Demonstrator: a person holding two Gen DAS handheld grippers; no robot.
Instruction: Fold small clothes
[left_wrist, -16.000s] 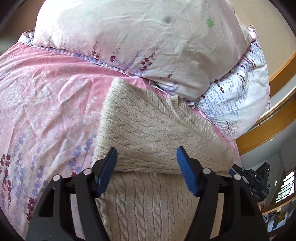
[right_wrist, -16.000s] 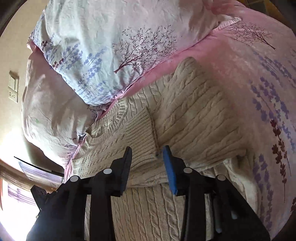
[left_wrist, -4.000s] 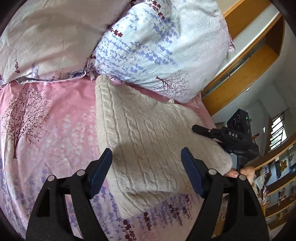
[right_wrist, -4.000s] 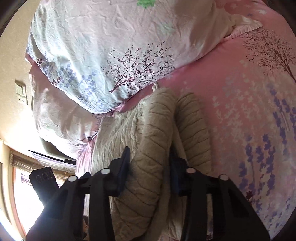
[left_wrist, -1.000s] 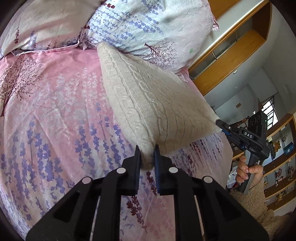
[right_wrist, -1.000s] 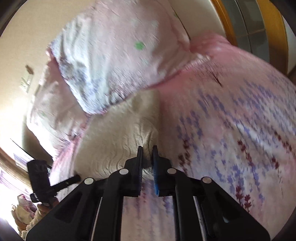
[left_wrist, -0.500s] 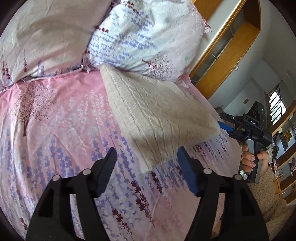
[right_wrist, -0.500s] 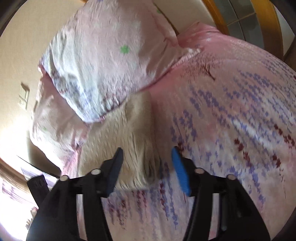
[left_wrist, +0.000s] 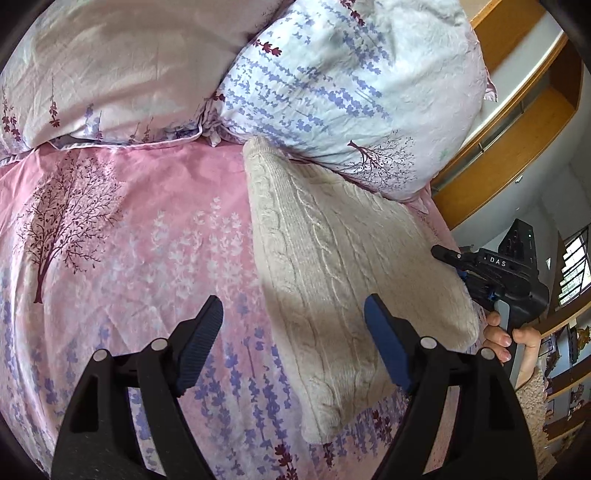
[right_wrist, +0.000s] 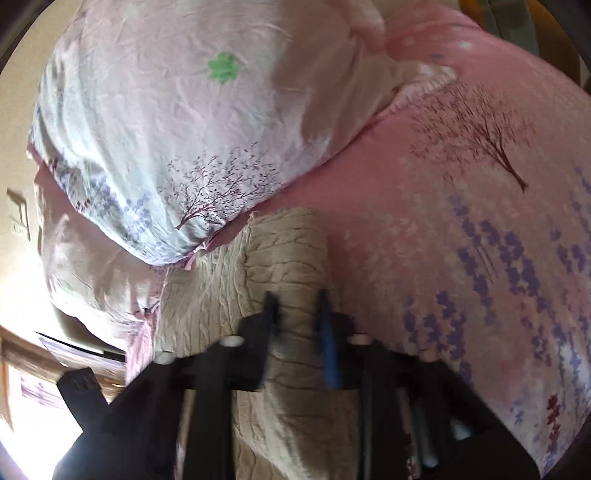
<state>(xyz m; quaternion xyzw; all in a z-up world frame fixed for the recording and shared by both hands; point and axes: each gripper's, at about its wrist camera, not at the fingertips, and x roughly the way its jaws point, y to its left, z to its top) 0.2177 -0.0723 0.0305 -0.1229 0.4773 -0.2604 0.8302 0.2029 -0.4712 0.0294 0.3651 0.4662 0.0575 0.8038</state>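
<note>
A cream cable-knit sweater (left_wrist: 332, 258) lies folded into a long block on the pink bedspread (left_wrist: 129, 240), with its far end against the pillows. My left gripper (left_wrist: 293, 302) hovers over its near left part, its jaws opening and the pads touching nothing. My right gripper (left_wrist: 458, 266) sits at the sweater's right edge, held by a hand (left_wrist: 498, 336). In the blurred right wrist view the right gripper (right_wrist: 295, 306) is shut on a rounded fold of the sweater (right_wrist: 284, 251).
Two floral pillows (left_wrist: 351, 81) (left_wrist: 110, 66) stand at the head of the bed. A wooden ledge and shelves (left_wrist: 517, 122) run past the bed's right side. A wall switch (right_wrist: 18, 214) is beside the pillows. Bedspread lies bare left of the sweater.
The sweater, held up by both shut grippers a second ago, now lies on the bed. The left jaws have let go and spread wide. The right jaws opened, then closed on a fold.
</note>
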